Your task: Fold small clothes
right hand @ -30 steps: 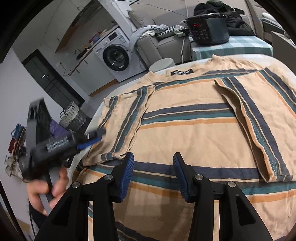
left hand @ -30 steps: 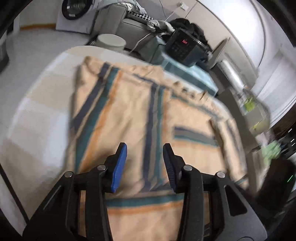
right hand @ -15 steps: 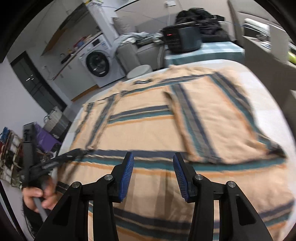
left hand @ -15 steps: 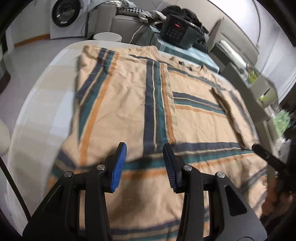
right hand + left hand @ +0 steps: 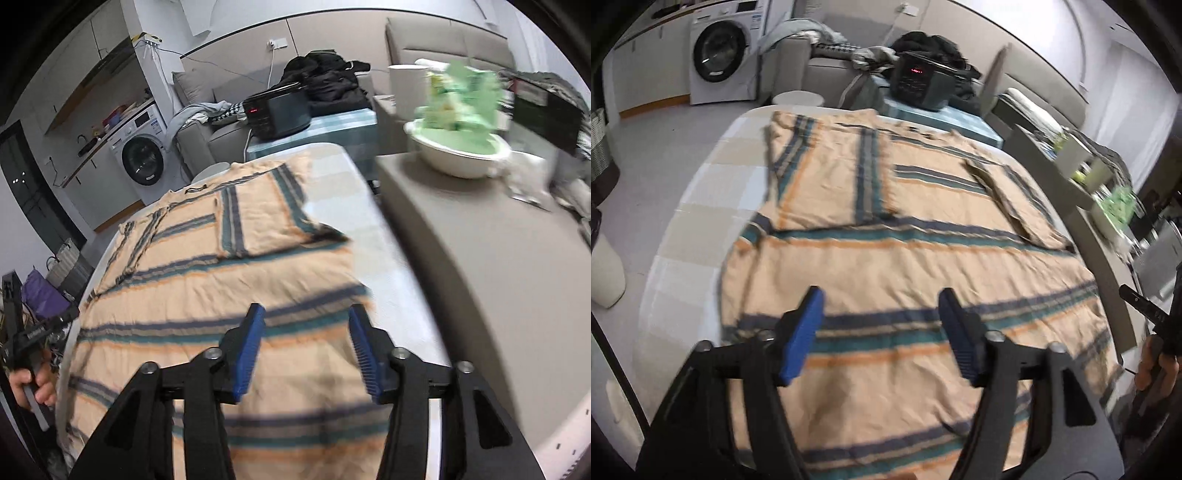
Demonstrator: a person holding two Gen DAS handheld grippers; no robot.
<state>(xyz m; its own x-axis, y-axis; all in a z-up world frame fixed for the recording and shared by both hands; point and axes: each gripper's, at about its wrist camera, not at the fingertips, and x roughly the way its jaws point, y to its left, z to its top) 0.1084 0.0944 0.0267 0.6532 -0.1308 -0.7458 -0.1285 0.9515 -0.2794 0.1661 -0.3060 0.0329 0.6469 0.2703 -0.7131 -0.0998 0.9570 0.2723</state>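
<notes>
A tan shirt with navy, teal and orange stripes lies flat on the round white table, collar at the far side, both sleeves folded inward onto the body. My left gripper is open and empty, above the hem near the shirt's left side. In the right wrist view the same shirt fills the table. My right gripper is open and empty above the hem near the shirt's right edge.
A grey counter with a white bowl of green items stands right of the table. A black cooker sits on a checked cloth behind, with a sofa and washing machine. A white stool stands at the far edge.
Both grippers have pulled back toward the near hem and spread apart, left leftward and right rightward. The jaws of both stand wider open. The shirt has not moved.
</notes>
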